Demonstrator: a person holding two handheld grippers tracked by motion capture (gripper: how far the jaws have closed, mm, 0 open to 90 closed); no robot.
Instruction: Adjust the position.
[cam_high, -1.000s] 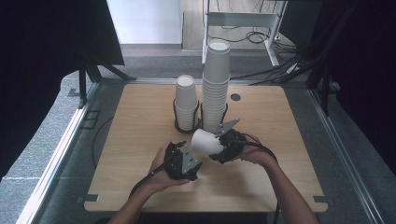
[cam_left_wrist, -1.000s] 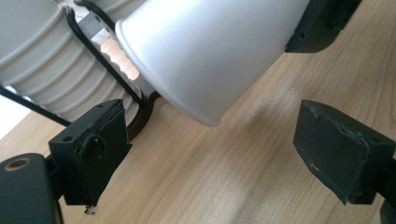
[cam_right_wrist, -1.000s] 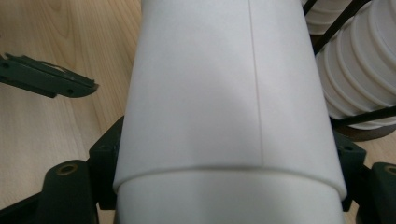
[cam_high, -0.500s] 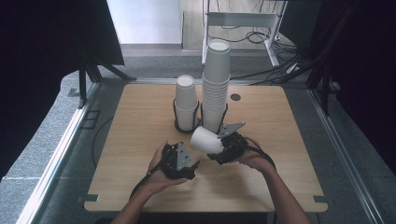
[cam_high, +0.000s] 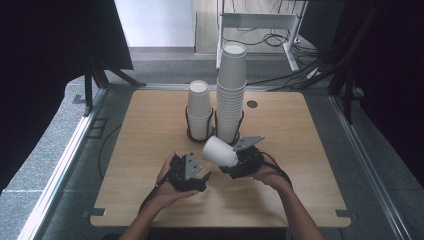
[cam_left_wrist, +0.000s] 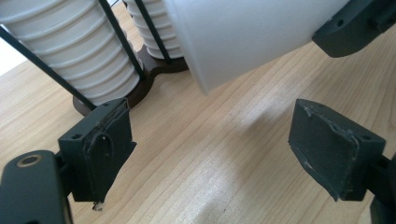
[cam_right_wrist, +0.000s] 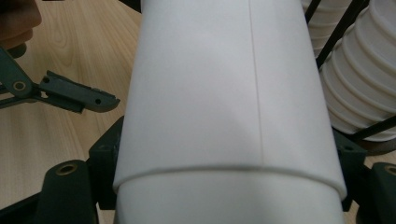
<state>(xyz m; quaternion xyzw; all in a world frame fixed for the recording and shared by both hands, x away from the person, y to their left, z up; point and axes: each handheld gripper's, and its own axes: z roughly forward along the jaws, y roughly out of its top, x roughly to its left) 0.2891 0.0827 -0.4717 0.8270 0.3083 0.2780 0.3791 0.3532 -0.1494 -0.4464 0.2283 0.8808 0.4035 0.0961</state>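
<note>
My right gripper (cam_high: 234, 161) is shut on a white paper cup (cam_high: 219, 151), which lies tilted above the table with its closed end toward the left. In the right gripper view the cup (cam_right_wrist: 224, 93) sits between both jaws, and a ridge crosses it near them. My left gripper (cam_high: 204, 181) hovers just left of and below the cup. Its jaws have just been closing, and they stand apart over bare wood with nothing between them (cam_left_wrist: 210, 149). The cup (cam_left_wrist: 252, 32) hangs beyond and above their tips.
Behind the grippers a black wire holder (cam_high: 200, 135) keeps two stacks of white paper cups: a short stack (cam_high: 199, 107) and a tall stack (cam_high: 231, 90). The wooden table (cam_high: 310, 150) has a small dark hole (cam_high: 252, 104) at the back right.
The left gripper's jaws have drawn somewhat closer together. Both hands and the held cup have stayed nearly where they were.
</note>
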